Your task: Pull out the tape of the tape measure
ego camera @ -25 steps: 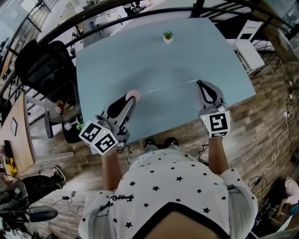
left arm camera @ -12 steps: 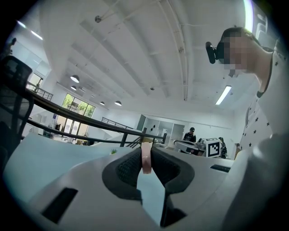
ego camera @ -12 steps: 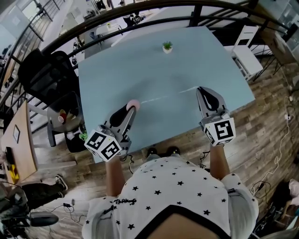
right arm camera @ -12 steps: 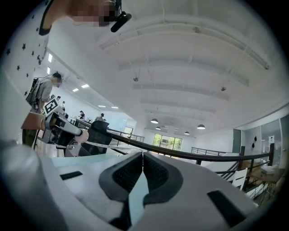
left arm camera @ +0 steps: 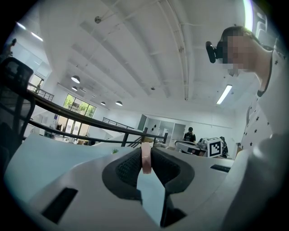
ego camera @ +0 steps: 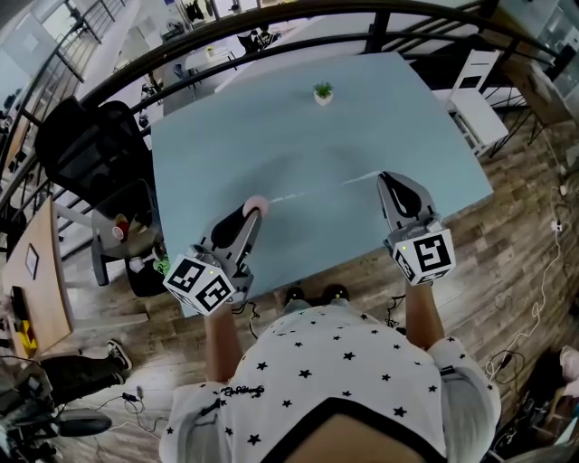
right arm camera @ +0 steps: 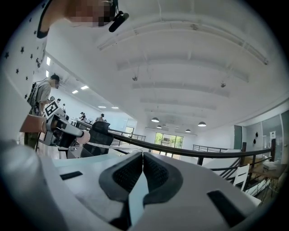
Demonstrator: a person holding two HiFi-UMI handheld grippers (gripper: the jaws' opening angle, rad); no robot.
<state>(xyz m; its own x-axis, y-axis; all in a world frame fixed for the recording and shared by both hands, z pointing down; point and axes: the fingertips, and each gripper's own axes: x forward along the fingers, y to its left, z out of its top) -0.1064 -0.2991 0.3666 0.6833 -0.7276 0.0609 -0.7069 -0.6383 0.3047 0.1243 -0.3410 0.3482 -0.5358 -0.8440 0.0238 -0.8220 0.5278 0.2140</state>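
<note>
The left tongs [left arm camera: 145, 150] are clamped on a pink tape measure [left arm camera: 146, 159], which stands edge-on between the 2 dark ribbed pads. The pads cover most of its case, leaving only a narrow pink rim in sight. The right tongs [right arm camera: 142, 154] are pressed together on the end of the tape [ego camera: 326, 184]. The tape is a thin pale strip stretched from the pink case on the left to the right tongs' tips. Its end is buried between the pads, and no markings on it can be read.

Both tongs are held level just above a pale blue table [ego camera: 298, 136], well apart from each other, near the table's near edge. A marker cube [ego camera: 201, 282] sits at the back of the left tongs, and another [ego camera: 425, 256] at the back of the right. A small potted plant [ego camera: 323, 93] stands at the table's far side. A black chair [ego camera: 86, 145] is to the left, on a wooden floor [ego camera: 516, 235]. A dark railing [ego camera: 271, 23] curves beyond the table.
</note>
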